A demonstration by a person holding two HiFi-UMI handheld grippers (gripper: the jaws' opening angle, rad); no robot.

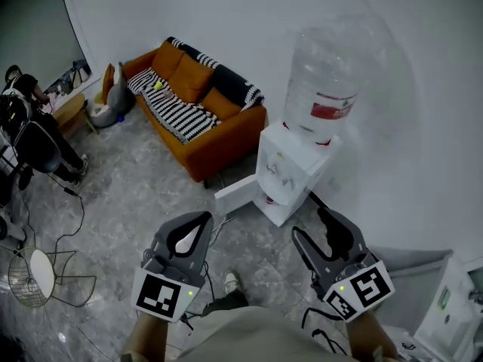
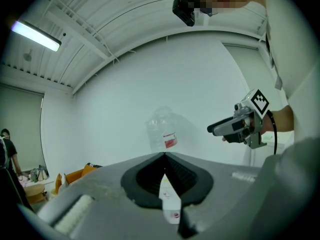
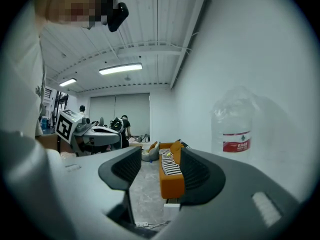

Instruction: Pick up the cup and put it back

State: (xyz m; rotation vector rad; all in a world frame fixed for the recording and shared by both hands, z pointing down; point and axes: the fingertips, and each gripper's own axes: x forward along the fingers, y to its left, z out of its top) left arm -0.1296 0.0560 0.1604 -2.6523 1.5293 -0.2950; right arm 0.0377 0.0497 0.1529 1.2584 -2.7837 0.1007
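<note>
No cup can be made out in any view. A white water dispenser with a large clear bottle on top stands against the wall, its lower door swung open. My left gripper hovers over the floor short of the dispenser; its jaws meet at the tips with nothing held. My right gripper is level with it to the right, open and empty. In the right gripper view its jaws frame the sofa, with the bottle off to the right.
An orange sofa with striped throws stands left of the dispenser. A person is at the far left by a desk. A wire-frame stool and floor cables lie lower left. A white unit sits at the lower right.
</note>
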